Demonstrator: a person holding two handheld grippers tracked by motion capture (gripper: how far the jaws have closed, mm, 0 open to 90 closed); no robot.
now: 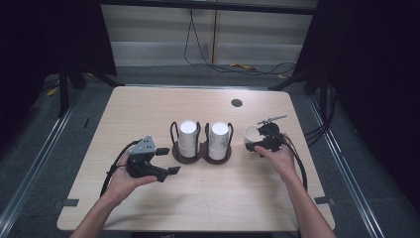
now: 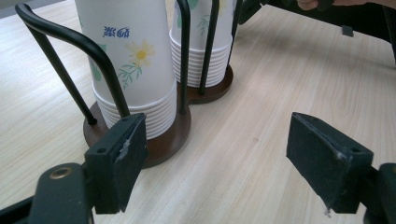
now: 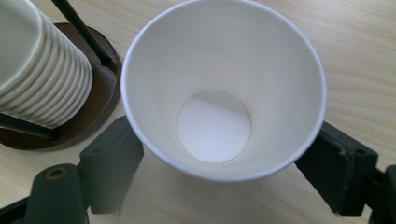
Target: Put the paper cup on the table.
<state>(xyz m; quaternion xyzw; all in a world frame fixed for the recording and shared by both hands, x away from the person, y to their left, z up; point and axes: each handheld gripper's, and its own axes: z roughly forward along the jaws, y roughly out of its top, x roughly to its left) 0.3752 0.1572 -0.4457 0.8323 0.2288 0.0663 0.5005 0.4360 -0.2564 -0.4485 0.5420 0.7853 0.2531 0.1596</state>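
Overhead, pale wooden table sits on grey floor, dark curtains flanking.

Two blue characters, unreadable, on cup stack.

Light wooden table on grey floor, dark curtains beside.

The high view looks forward and down over the whole table. The left gripper view sits low, close to the cup rack at its upper left. The right gripper view looks down into a cup, the rack at its left edge
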